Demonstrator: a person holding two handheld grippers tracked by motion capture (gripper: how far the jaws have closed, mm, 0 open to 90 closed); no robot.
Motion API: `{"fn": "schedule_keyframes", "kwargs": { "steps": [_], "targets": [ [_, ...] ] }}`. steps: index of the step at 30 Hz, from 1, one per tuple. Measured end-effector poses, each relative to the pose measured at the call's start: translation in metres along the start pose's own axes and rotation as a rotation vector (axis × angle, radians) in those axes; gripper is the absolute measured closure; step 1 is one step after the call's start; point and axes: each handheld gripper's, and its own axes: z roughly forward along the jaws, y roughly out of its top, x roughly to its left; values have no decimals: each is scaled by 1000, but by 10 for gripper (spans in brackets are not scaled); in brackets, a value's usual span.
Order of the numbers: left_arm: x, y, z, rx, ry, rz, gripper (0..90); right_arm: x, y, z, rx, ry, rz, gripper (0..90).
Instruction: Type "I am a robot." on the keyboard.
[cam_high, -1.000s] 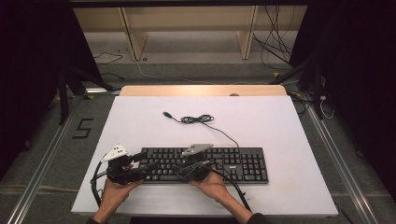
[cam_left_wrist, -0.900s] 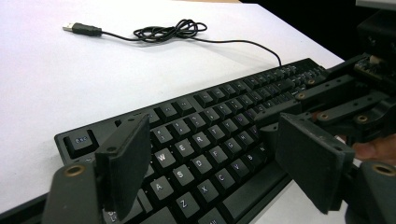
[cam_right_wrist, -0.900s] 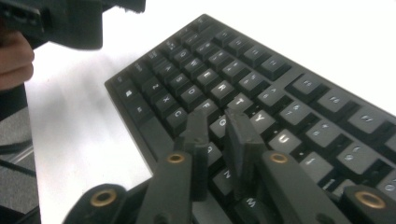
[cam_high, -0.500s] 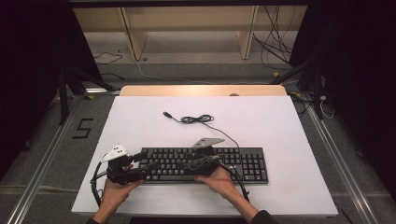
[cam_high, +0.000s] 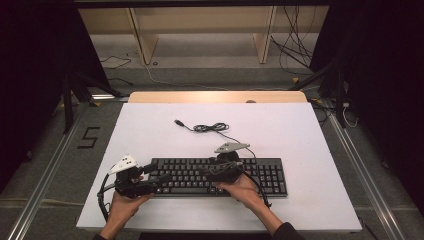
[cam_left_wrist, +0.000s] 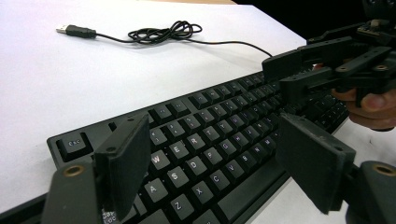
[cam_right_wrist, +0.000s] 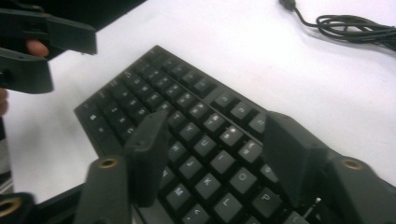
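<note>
Jaws on both your grippers stand apart, nothing held between them. Left gripper (cam_left_wrist: 215, 172): wide gap, hovering low over the left end of the black keyboard (cam_high: 220, 176), with the Esc corner and the letter rows showing between the pads. Right gripper (cam_right_wrist: 219, 154): also spread, over the middle letter keys; whether its tips touch the keys, you cannot tell.

From the high view, your left gripper (cam_high: 159, 178) sits at the keyboard's left short edge, pointing right along the rows. Your right gripper (cam_high: 214, 170) is over the keyboard's middle, pointing left, so the two face each other along the board and stay apart.

Keyboard lies flat on the white table top (cam_high: 310, 140), long side parallel to the near edge, in the near half of the table. Its cable (cam_high: 212, 128) runs from the back edge up to a loose coil, and the USB plug (cam_high: 178, 122) lies just left of the coil, on bare table.

Room: wide open white surface beyond the keyboard, apart from the coil. Broad bare strip to the right of the number pad. Narrower strip between the keyboard's front edge and the table's near edge, where your hands come in. Left of the keyboard, some bare table before the left edge. Wooden strip (cam_high: 215, 97) runs along the far edge.
</note>
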Motion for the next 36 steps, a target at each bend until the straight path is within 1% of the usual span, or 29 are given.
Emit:
{"fn": "schedule_keyframes", "kwargs": {
  "steps": [8, 13, 17, 23, 32, 36],
  "targets": [
    [0, 0, 0, 0, 1, 1, 261, -5, -2, 1, 23, -49, -3, 691],
    [0, 0, 0, 1, 2, 2, 261, -7, -3, 2, 48, -62, -7, 794],
    [0, 0, 0, 1, 2, 2, 261, -7, -4, 5, 65, -68, -8, 849],
    [0, 0, 0, 1, 2, 3, 261, -8, -6, 10, 92, -82, -10, 900],
    [0, 0, 0, 2, 3, 5, 261, -7, -9, 17, 122, -86, -16, 900],
    [0, 0, 0, 2, 2, 4, 261, -8, -12, 20, 137, -93, -30, 900]
  ]
}}
